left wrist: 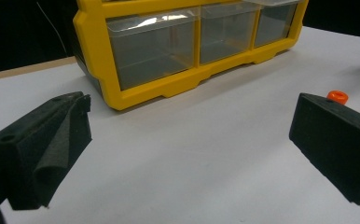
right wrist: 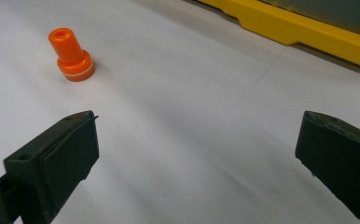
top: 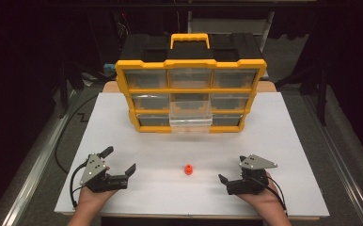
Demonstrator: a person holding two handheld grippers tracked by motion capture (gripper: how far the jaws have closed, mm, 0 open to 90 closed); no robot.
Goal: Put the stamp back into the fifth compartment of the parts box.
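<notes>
A small orange plastic peg [top: 188,169] stands upright on the white table [top: 273,141], roughly midway between the two grippers and well in front of the yellow drawer organizer [top: 191,89], whose middle-bottom clear drawer [top: 190,117] is pulled out toward the person. The peg has a wider round base and a narrower hollow stem on top. The left gripper [top: 121,162] rests on the table at the near left with its jaws spread wide and nothing between them; the right gripper [top: 227,181] sits at the near right, its jaws likewise wide apart and empty, with the peg lying ahead and off to one side of them in the right gripper view. The peg looks light, stiff and smooth-sided, so it should lift with little force, but being round and top-heavy in shape it could tip or roll if nudged on one side before both pads meet it. The safest hold appears to be across the stem just above the base, pads square on opposite sides, so that the flared base stops it from slipping through.
</notes>
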